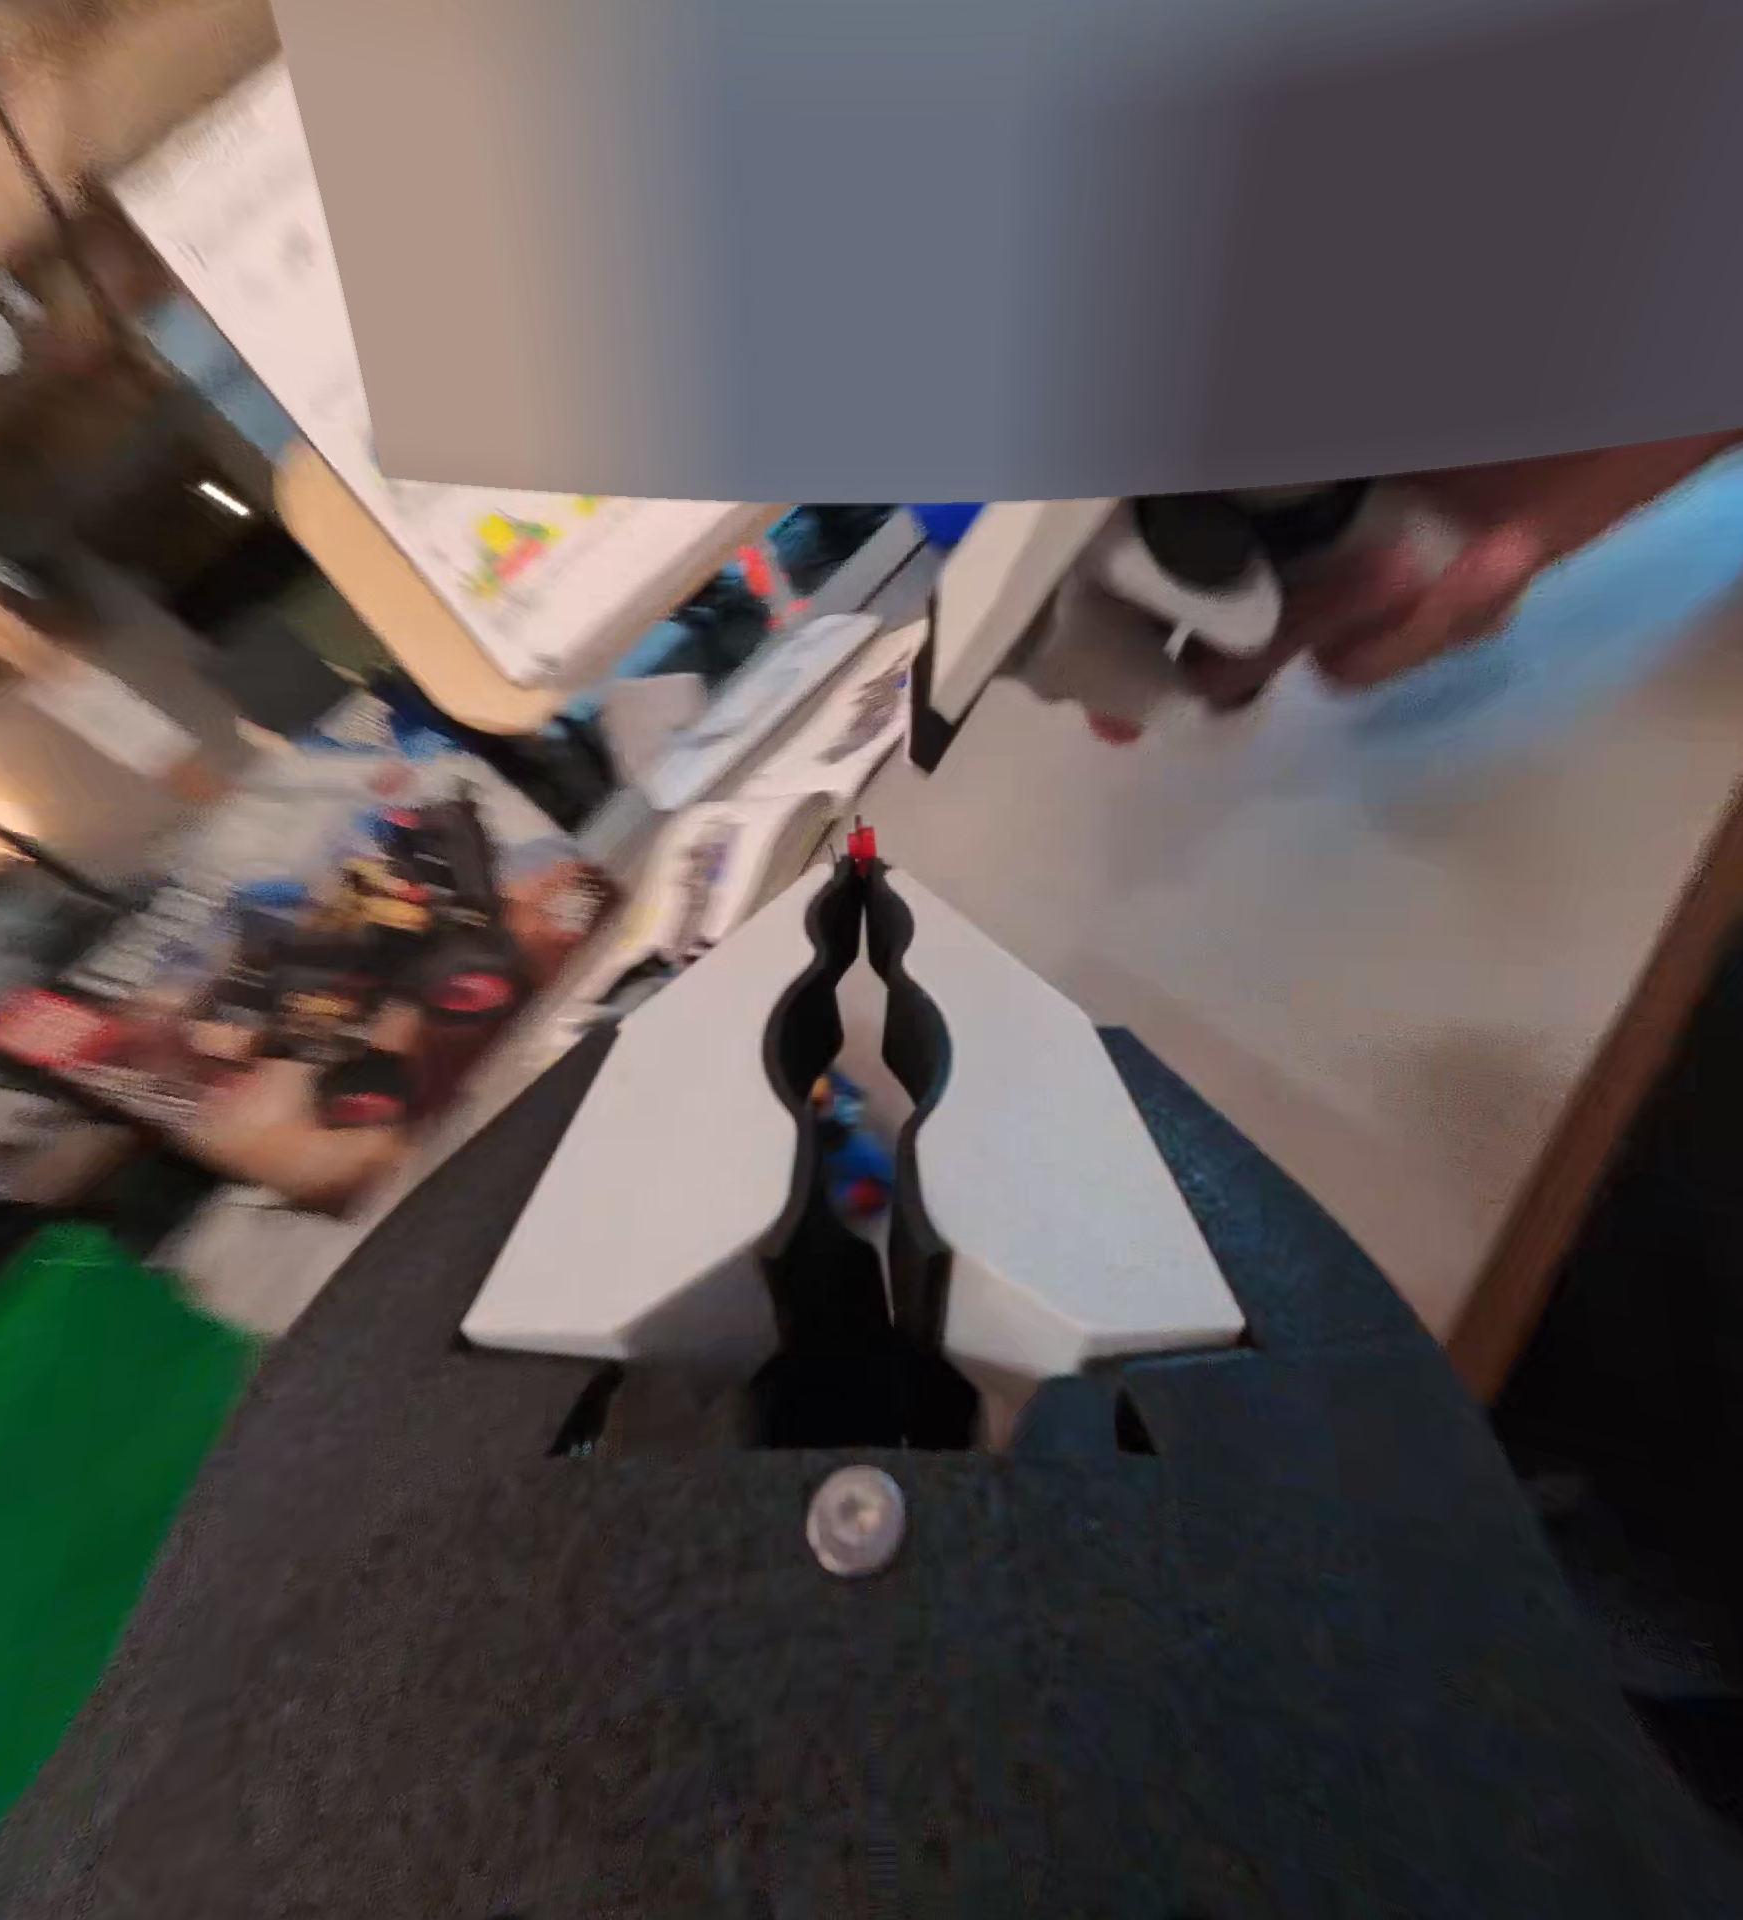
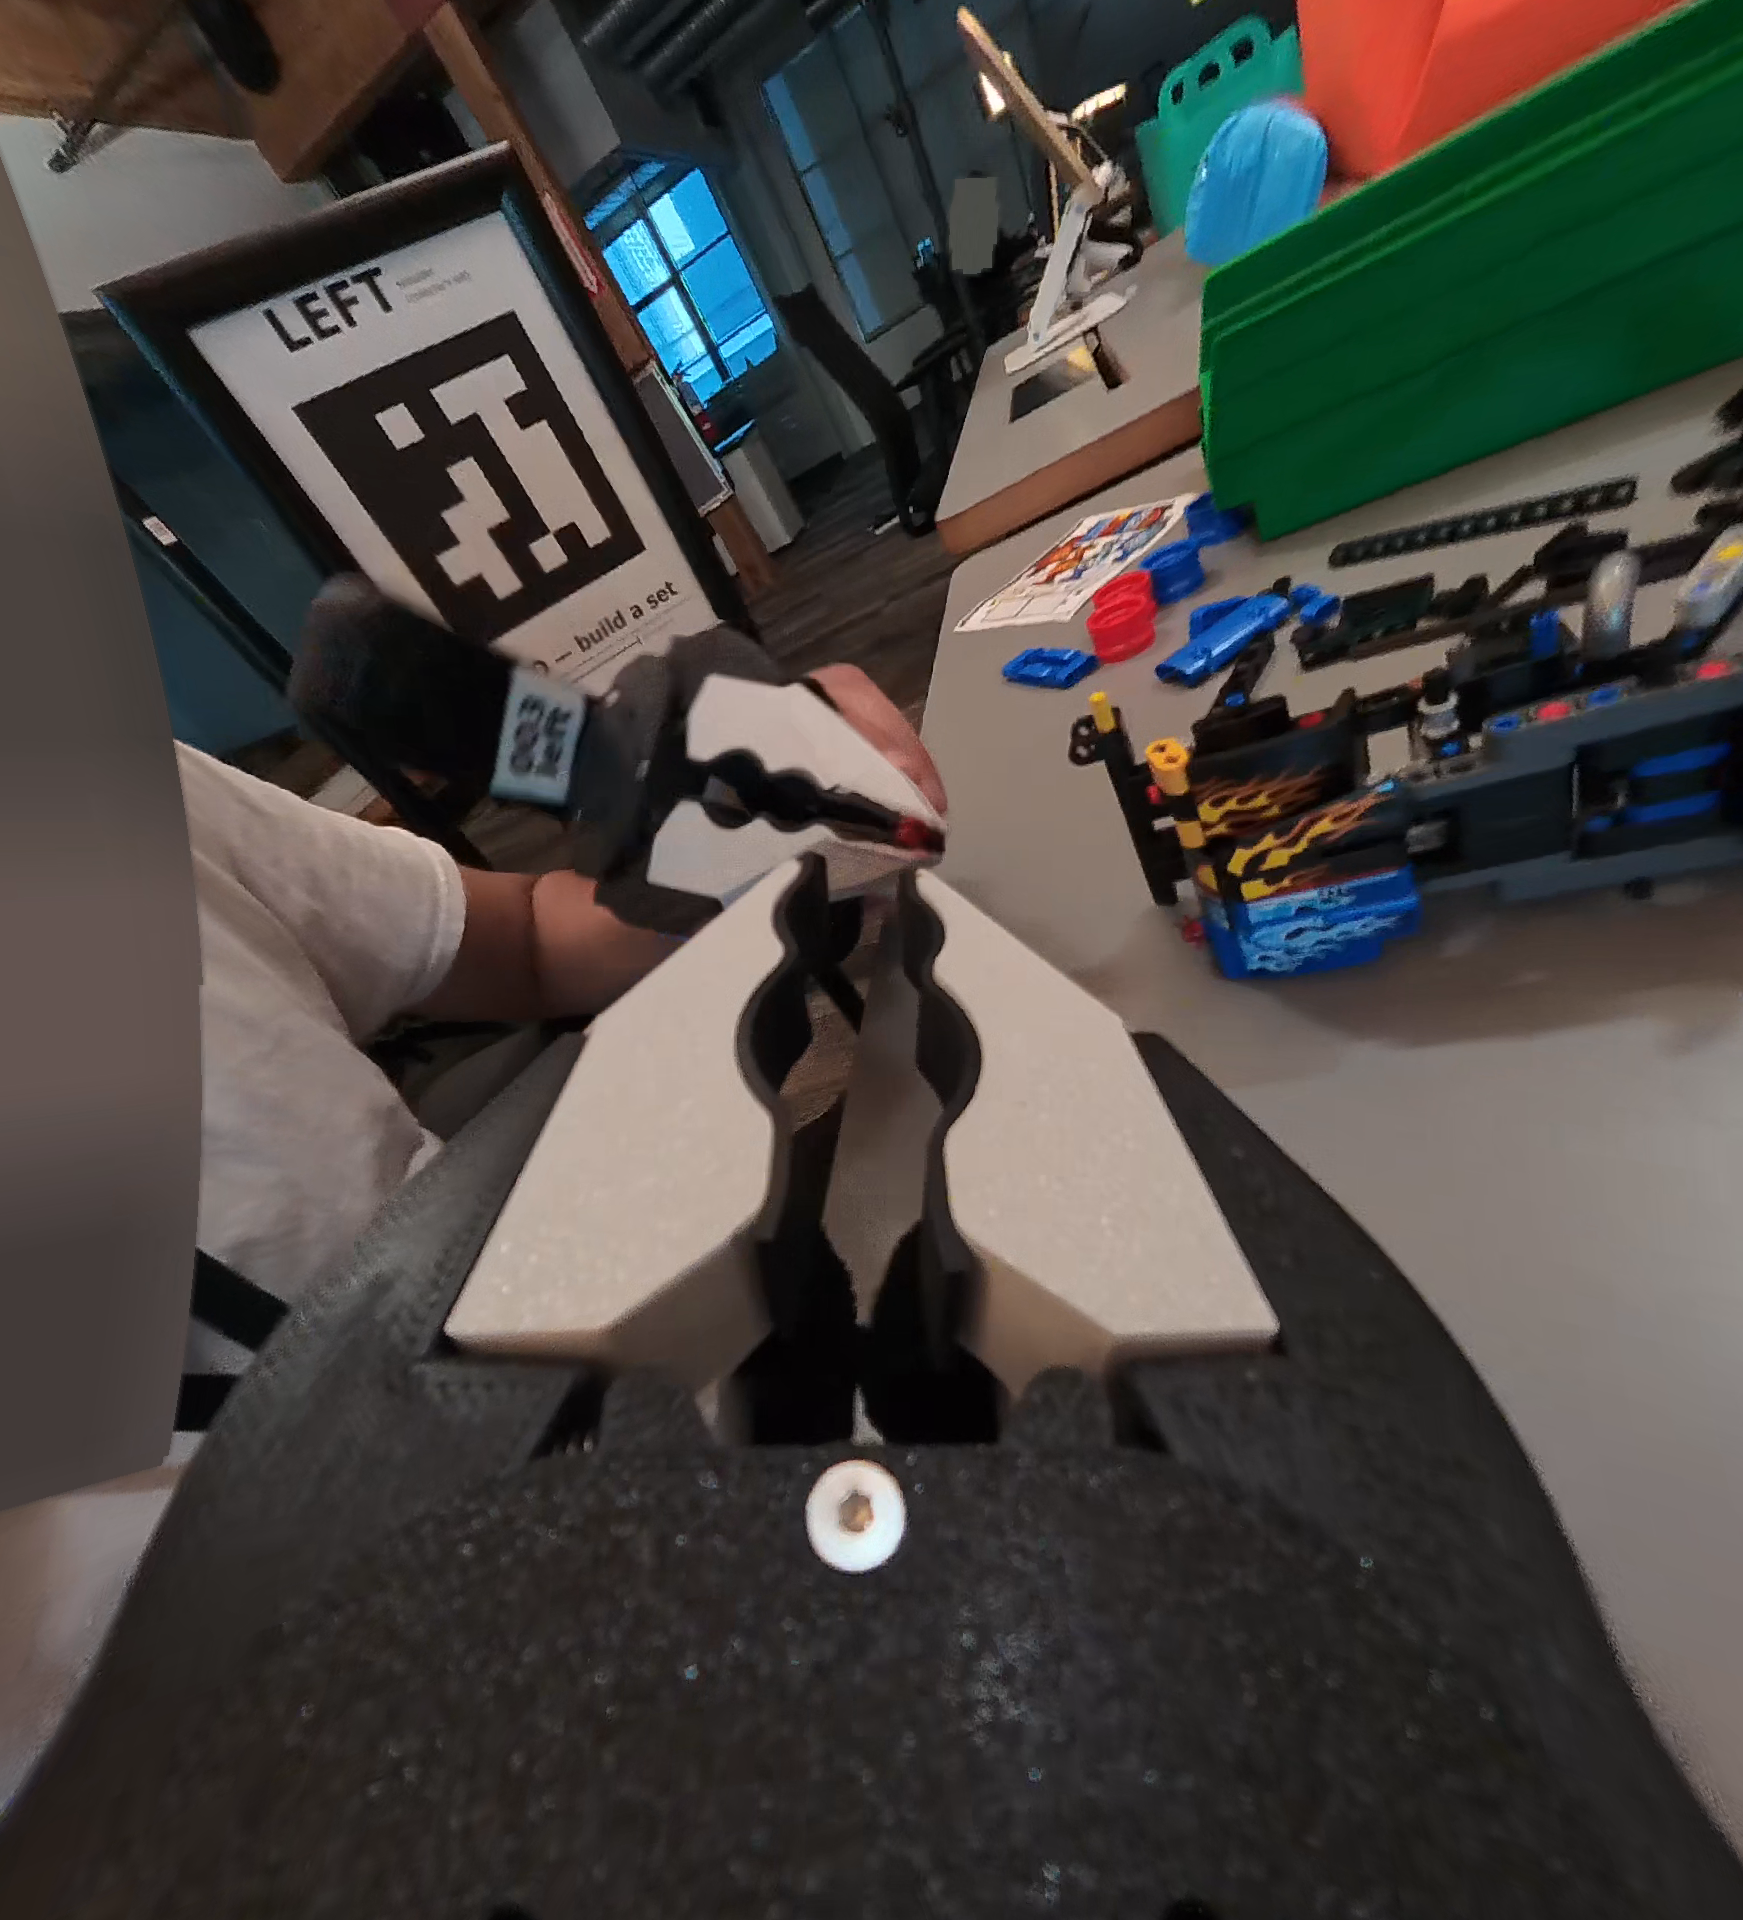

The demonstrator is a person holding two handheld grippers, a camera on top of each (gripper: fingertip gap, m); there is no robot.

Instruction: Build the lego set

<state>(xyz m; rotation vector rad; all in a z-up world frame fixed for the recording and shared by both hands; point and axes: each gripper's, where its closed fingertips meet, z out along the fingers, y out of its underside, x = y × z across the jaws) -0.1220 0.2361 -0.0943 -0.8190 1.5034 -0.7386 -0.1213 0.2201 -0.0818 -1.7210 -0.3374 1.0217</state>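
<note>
1. The left gripper (image 2: 924, 836), a white two-finger tool with black wavy inner pads, was held just off the near left edge of the grey table (image 2: 1366, 1195). A person's hand (image 2: 867, 717) lay over its top and a bare forearm (image 2: 534, 956) ran back to a white sleeve. It pointed to the right, toward the table edge, tilted slightly down.
2. Its jaws were clamped on one small red lego piece (image 1: 859, 842), which stuck out past the tips. The piece is too small to tell which way its long axis ran.
3. The right gripper (image 2: 862, 883), of the same white and black build, pointed forward with its tips just below the left gripper's tips. Its jaws stood slightly apart with nothing between them.
4. Behind the left gripper stood a framed white sign bearing a black square marker (image 2: 451, 457).
5. On the table, near its left edge, lay one printed sticker sheet (image 2: 1075, 571). Beside it lay two red rings (image 2: 1121, 618), stacked, and several loose blue lego pieces (image 2: 1220, 629).
6. Farther right lay the partly built lego vehicle (image 2: 1469, 790), a long dark grey chassis with flame-patterned black and blue panels at its left end. Its long axis ran left to right across the table.
7. Beyond it lay a long black perforated beam (image 2: 1480, 520) and one green plastic bin (image 2: 1521, 312) toward the far right edge.
</note>
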